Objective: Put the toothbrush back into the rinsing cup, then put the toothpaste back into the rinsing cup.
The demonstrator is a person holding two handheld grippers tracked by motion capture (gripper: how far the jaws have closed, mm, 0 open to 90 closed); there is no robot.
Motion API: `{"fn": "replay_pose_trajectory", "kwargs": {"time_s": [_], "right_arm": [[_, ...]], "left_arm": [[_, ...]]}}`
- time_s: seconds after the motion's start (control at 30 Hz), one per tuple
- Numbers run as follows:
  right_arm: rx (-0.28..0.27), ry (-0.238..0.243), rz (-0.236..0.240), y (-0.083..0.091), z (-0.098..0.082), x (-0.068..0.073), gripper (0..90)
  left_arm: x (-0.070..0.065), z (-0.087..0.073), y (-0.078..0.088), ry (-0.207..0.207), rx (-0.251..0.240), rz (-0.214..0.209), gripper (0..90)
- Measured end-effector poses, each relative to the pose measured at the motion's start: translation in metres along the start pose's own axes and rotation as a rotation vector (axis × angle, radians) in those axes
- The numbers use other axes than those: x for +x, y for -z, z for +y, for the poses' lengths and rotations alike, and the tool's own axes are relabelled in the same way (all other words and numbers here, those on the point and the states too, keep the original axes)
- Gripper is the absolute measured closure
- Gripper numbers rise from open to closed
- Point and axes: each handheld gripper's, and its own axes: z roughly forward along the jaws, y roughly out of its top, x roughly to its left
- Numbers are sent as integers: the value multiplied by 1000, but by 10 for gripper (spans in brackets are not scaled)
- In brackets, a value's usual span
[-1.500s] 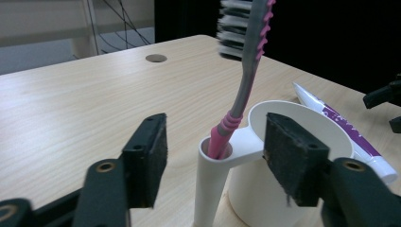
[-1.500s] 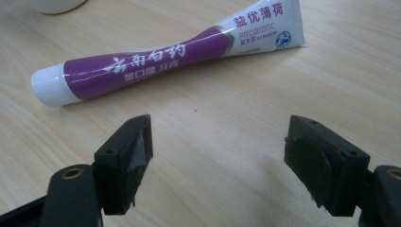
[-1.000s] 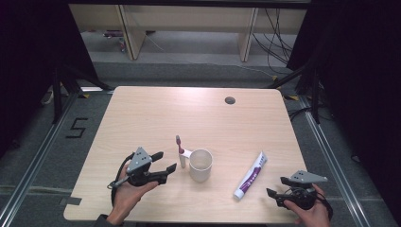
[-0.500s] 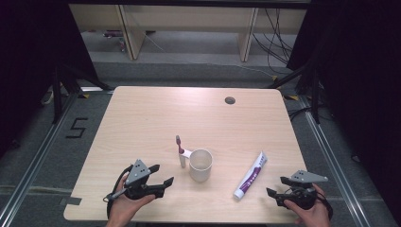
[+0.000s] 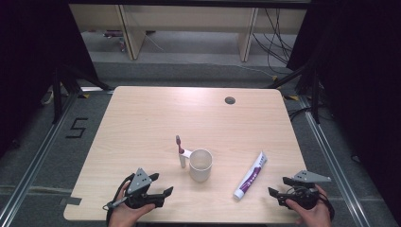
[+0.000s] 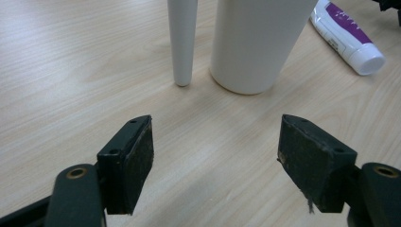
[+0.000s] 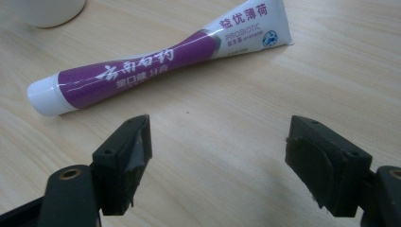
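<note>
Our left gripper [image 5: 163,193] jaws have just been opening and now stand wide and empty; it has backed down-frame from the cup [image 5: 200,164] and toothbrush [image 5: 180,150] at centre. Our right gripper [image 5: 276,194], equally wide and empty, waits beside the toothpaste tube [image 5: 250,175], lower right.

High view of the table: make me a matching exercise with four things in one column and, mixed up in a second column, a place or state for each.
Things:
1. cup
2. toothbrush
3. toothpaste tube
4. left gripper

Places or states:
A. lying flat, white cap toward the near table edge
B. open, empty, near the table's front edge
C. standing upright just left of the white cup
D. standing open-topped near the table's middle

Right pairs: 1-D, 2-C, 3-A, 4-B
</note>
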Motion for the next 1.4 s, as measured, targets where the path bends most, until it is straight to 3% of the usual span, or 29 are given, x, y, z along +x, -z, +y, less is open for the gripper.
{"fn": "replay_pose_trajectory", "kwargs": {"time_s": [0.07, 0.1, 0.17, 0.3, 0.33, 0.37, 0.43, 0.5, 0.6, 0.63, 0.67, 0.7, 0.73, 0.8, 0.87, 0.93, 1.0, 1.07, 1.1, 1.13, 1.17, 1.2, 1.27, 1.33, 1.4], "right_arm": [[4, -5, 2, 0, 0, 1, 240], [-15, 51, 1, -1, 1, -2, 240], [-2, 39, -11, 0, 1, 0, 240], [-4, 40, -14, 0, 1, 0, 240], [-2, 28, -13, 0, 2, 1, 241], [6, -13, -4, -1, 2, 3, 241], [-5, 13, -2, -1, 3, 1, 250], [3, 7, 6, -3, 4, 1, 251], [2, -35, 12, -3, 5, 2, 263], [12, -75, 23, -3, 7, 5, 269], [11, -63, 33, -4, 9, 4, 269], [15, -90, 28, -5, 11, 8, 272], [15, -67, 36, -5, 14, 8, 280], [33, -106, 45, -6, 19, 15, 287], [44, -51, 58, -8, 25, 14, 298], [86, -95, 52, -10, 29, 18, 298], [109, -114, 109, -12, 34, 17, 298], [136, -139, 83, -13, 38, 19, 298], [93, -144, 83, -18, 38, 20, 298], [151, -169, 132, -17, 41, 19, 296], [121, -123, 138, -21, 42, 14, 296], [167, -135, 122, -21, 45, 14, 295], [175, -158, 115, -27, 49, 14, 288], [190, -240, 122, -30, 53, 20, 278], [198, -203, 104, -34, 57, 19, 277]], "left_arm": [[0, -2, -1, 5, 6, -1, 273], [-1, -4, -2, 6, 9, 1, 273], [-3, -7, -3, 10, 30, -1, 265], [-5, -9, -1, 17, 25, 3, 252], [-6, -12, -1, 13, 35, 10, 251], [-7, -14, -2, 17, 41, 3, 249], [-8, -15, -4, 24, 55, 0, 240], [-8, -15, -4, 23, 61, 5, 239], [-9, -15, -5, 21, 53, 0, 235], [-9, -15, -5, 8, 63, 0, 235], [-9, -15, -5, 8, 63, 0, 235], [-8, -16, -4, -5, 81, -2, 235], [-8, -16, -4, -3, 71, -3, 235], [-8, -15, -3, -4, 77, 4, 235], [-10, -15, -4, 11, 59, 1, 234], [-10, -15, -3, 1, 66, 0, 235], [-8, -14, -3, -18, 73, 9, 234], [-9, -14, -3, -10, 70, 3, 234], [-10, -15, -3, 1, 59, -3, 234], [-10, -15, -3, 3, 59, -4, 234], [-10, -15, -3, 3, 57, -4, 235], [-8, -14, -3, -21, 77, 5, 234], [-11, -15, -4, 2, 56, -9, 235], [-11, -14, -3, -6, 65, -12, 235], [-11, -14, -3, -12, 62, -11, 235]]}}
